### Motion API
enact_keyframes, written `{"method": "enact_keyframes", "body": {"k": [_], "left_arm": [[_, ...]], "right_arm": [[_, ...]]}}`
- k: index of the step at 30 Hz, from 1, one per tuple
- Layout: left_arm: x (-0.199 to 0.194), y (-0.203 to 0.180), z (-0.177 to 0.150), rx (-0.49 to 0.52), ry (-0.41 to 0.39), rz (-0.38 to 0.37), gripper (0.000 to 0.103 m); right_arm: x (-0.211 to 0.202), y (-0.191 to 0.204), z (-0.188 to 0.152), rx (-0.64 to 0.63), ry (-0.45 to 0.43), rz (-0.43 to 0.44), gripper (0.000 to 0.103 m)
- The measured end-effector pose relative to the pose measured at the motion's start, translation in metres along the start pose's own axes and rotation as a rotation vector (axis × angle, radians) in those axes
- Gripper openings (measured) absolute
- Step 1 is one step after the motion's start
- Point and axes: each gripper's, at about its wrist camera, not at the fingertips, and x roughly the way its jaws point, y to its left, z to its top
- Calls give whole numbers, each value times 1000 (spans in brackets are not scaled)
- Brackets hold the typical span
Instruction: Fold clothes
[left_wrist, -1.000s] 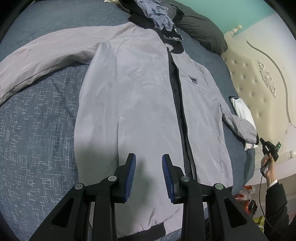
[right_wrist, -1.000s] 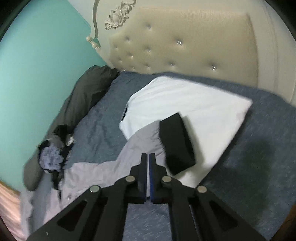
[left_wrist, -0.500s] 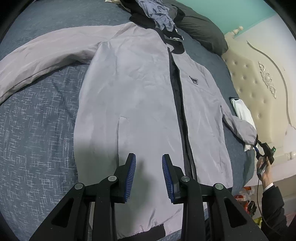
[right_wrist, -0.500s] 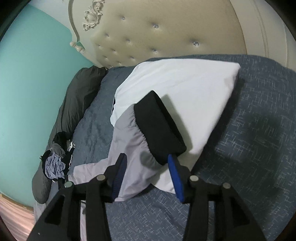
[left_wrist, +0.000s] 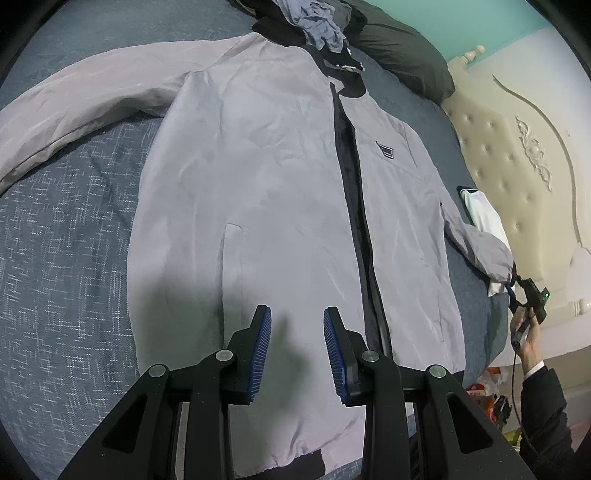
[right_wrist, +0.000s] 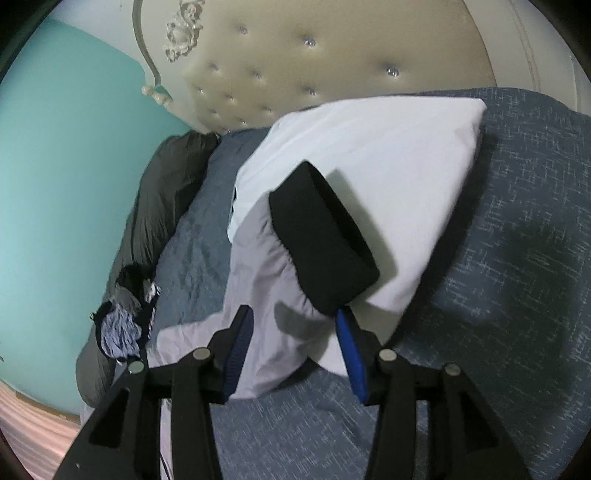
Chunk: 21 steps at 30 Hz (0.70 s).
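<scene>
Grey jacket (left_wrist: 266, 192) lies spread flat on the bed (left_wrist: 66, 258), its right sleeve (right_wrist: 269, 295) at three o'clock. Both tongs are released: the right tongs (right_wrist: 295, 332) straddle the black cuff (right_wrist: 325, 240) and should pinch deep, while the left tongs (left_wrist: 297, 350) hover empty above the hem.

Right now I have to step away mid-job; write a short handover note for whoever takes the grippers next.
Left gripper: open, empty, above the lower front of the grey jacket.
Right gripper: open, straddling the jacket's right sleeve just behind its black cuff, not closed on it.
Layout: jacket lies flat, front up, on the blue bed; left sleeve spread outward; right cuff rests on the white pillow. Other clothes are piled by the collar.
Done: jacket spread out.
Left: every fold; probably grip the right sleeve first and bring it across the chest.
</scene>
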Motion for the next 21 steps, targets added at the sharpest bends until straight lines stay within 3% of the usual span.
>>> {"method": "enact_keyframes", "body": {"k": [5,9,12,21], "left_arm": [[-3,6,2,-8,-4,12,32],[-5,12,4,-18,-9,16,32],[-4,15,5,-24,-11,16,32],[0,16,2,-26,-14,-11,33]], "right_arm": [[5,0,2,-15,-37,-15,46],[6,-2,-3,-28,-48,-69,24],[2,6,-6,-55,-62,-92,18],[-22,53,-10,-169,-131,-102,15]]}}
